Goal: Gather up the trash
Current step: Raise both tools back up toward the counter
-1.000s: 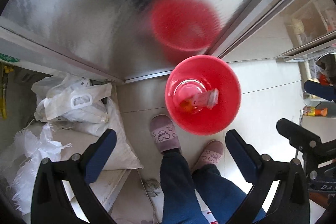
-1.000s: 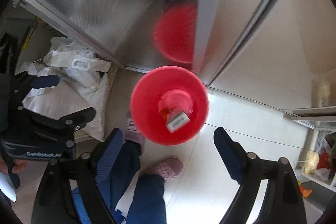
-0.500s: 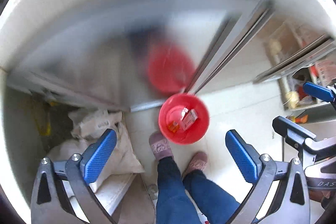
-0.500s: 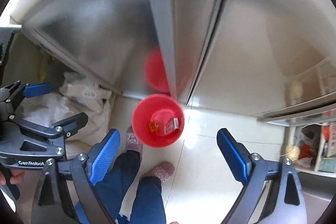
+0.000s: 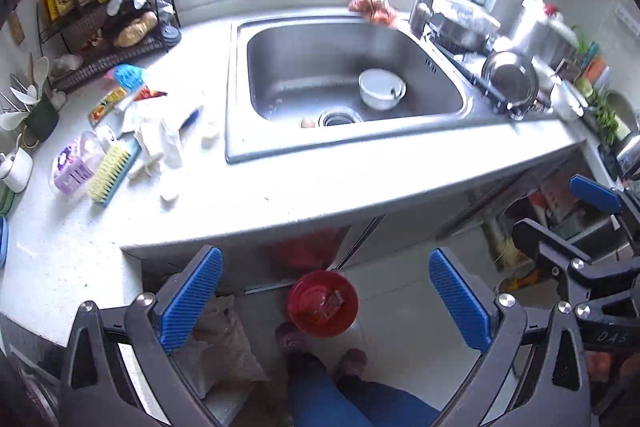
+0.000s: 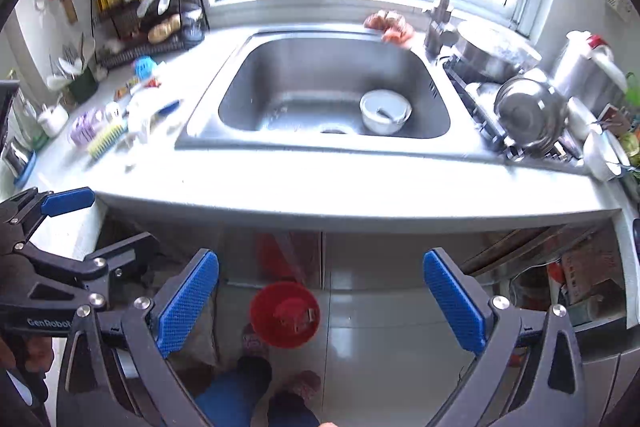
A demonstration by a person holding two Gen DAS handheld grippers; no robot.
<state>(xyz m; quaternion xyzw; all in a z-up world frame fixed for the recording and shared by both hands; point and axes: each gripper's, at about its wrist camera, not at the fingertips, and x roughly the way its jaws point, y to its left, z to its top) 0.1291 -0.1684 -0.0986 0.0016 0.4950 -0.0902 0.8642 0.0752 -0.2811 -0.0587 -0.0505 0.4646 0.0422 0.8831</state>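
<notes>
Standing over the sink, the person holds both pairs of tongs above the pale grey desk (image 5: 320, 187), and neither carries anything: the left tongs (image 5: 326, 301) gape wide with only floor between the blue pads, and the right tongs (image 6: 320, 301) have just been opening to their widest, also bare. Far below on the tiled floor, beside the slippered feet, sits the round red plastic bin (image 5: 322, 303) with a wrapper or two already in it. What is left to gather looks to lie to the left of the steel sink (image 5: 240, 87): the crumpled white tissues (image 5: 154, 131), a flat yellow-and-red snack wrapper (image 5: 108, 103) and small pale scraps (image 5: 168, 195) near the desk's edge. I'd judge the next step is choosing one piece and coming down on it. Taking the tissue heap from straight above, pads either side of the bulk, should avoid dragging the yellow-bristled scrub brush (image 5: 110, 171) just beside it; the flat wrapper probably needs a pinch at a lifted edge.
</notes>
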